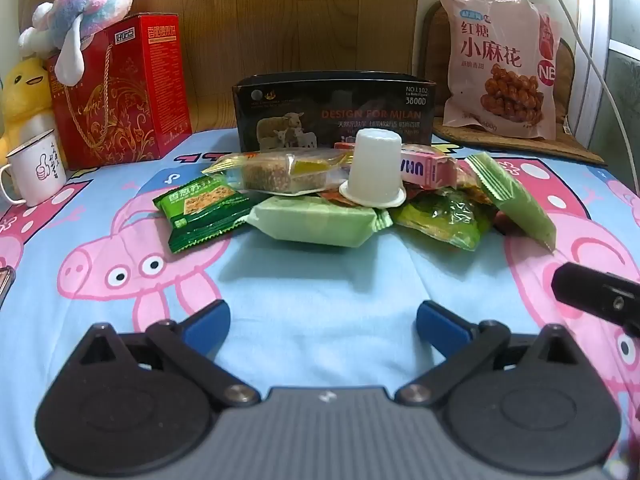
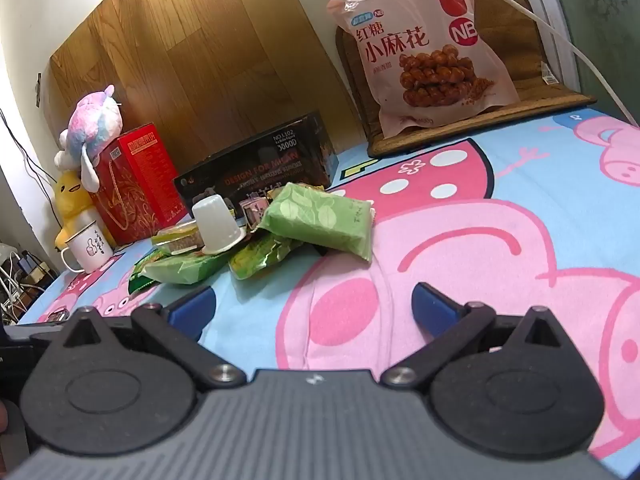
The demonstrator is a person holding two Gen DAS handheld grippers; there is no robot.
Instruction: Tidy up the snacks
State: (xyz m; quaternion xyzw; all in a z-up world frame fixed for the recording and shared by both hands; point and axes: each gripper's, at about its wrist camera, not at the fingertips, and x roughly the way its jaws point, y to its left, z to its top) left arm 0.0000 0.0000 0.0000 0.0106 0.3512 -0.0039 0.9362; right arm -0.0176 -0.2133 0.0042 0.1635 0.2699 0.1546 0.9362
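A pile of small snack packets lies on the cartoon-pig sheet: a dark green cracker packet (image 1: 198,210), pale green packets (image 1: 316,220) (image 2: 320,216), a clear-wrapped grain bar (image 1: 276,172), a pink box (image 1: 428,168) and an upturned white jelly cup (image 1: 374,172) (image 2: 218,226) on top. Behind the pile stands an open black box (image 1: 336,110) (image 2: 260,176). My left gripper (image 1: 322,320) is open and empty, a little short of the pile. My right gripper (image 2: 314,306) is open and empty, to the right of the pile; part of it shows in the left wrist view (image 1: 596,296).
A red gift box (image 1: 124,88) with a plush toy (image 1: 88,8) on it, a yellow duck plush (image 1: 24,96) and a white mug (image 1: 36,166) stand at the left. A big pink snack bag (image 1: 500,60) leans on a wooden mat (image 1: 520,144) at the back right.
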